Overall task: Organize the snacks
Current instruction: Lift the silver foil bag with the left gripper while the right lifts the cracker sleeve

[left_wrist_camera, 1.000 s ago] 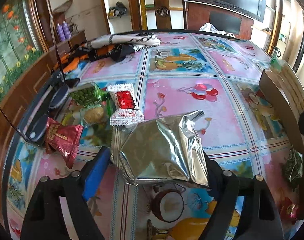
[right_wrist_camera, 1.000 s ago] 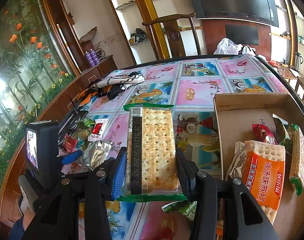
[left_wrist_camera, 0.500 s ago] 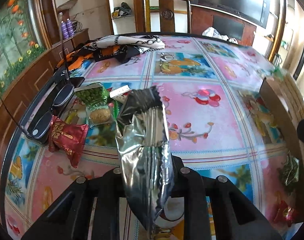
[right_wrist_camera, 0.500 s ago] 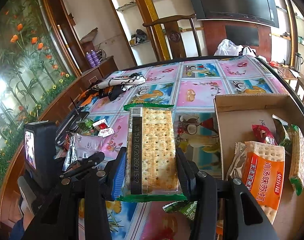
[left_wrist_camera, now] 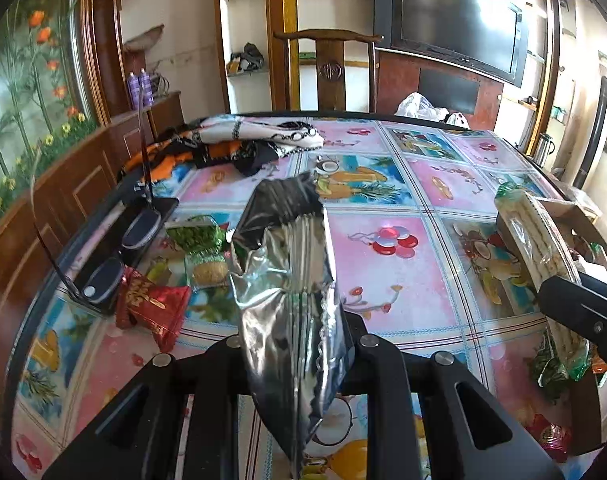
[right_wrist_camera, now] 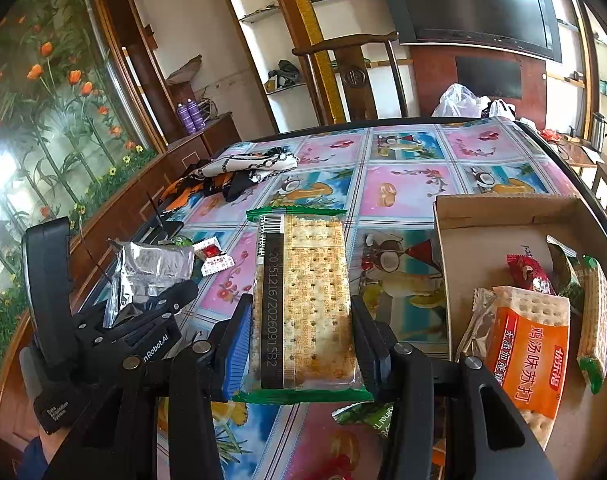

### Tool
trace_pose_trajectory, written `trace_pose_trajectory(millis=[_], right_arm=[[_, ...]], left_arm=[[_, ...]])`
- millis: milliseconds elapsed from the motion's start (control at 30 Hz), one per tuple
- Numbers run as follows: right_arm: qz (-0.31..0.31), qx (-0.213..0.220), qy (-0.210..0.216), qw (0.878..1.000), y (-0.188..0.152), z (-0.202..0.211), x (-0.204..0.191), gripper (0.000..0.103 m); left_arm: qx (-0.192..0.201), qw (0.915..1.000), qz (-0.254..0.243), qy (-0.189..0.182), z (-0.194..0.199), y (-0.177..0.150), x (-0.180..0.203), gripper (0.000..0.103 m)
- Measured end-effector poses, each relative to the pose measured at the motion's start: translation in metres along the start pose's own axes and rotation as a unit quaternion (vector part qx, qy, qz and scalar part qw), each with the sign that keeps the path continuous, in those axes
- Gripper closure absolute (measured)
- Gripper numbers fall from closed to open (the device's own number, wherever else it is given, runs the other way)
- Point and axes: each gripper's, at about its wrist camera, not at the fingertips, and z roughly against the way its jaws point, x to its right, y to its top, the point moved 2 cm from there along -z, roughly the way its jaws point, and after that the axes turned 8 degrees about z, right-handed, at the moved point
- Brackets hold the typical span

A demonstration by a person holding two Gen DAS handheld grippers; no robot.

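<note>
a: silver foil pouch (left_wrist_camera: 291, 300) is pinched edge-on in the left gripper (left_wrist_camera: 299, 344), jaws squeezed nearly together on it, off the table (left_wrist_camera: 387, 276) and standing tall. looks like a lift step.

b: right side?

a: right gripper (right_wrist_camera: 301, 320) clamps a cracker pack (right_wrist_camera: 303, 300), jaws part spread around its width, pads on both long sides. it hangs just left of the cardboard box (right_wrist_camera: 499, 216), not in yet.

b: box contents?

a: orange cracker pack (right_wrist_camera: 527, 352), red wrapper (right_wrist_camera: 529, 276), green-edged pack (right_wrist_camera: 591, 312). more snacks on the table by the left side: red pouch (left_wrist_camera: 155, 308), green packet (left_wrist_camera: 193, 236), small red-white sachet (right_wrist_camera: 215, 260).

b: tips for doing it well?

a: imo keep the squeeze firm, foil is slick and thin, grip sits low on the pouch so the top could flop. carry it high enough to clear the box wall, go in from the open side, drop on a bare bit of the box floor near the back. right gripper is in the way tho, so place crackers 1st or swing wide to avoid a bump.

b: risk?

a: pouch slipping or crumpling, or catching the box rim.
</note>
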Motion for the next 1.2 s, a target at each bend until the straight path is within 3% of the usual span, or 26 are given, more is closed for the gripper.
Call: trace_pose_trajectory(millis=[1200], right_arm=[[0.008,0.016,-0.004,1.000,0.005,0.005,0.001,0.052]], left_arm=[[0.079,0.9948,-0.053,0.036,0.028,-0.004,0.022,0.082]])
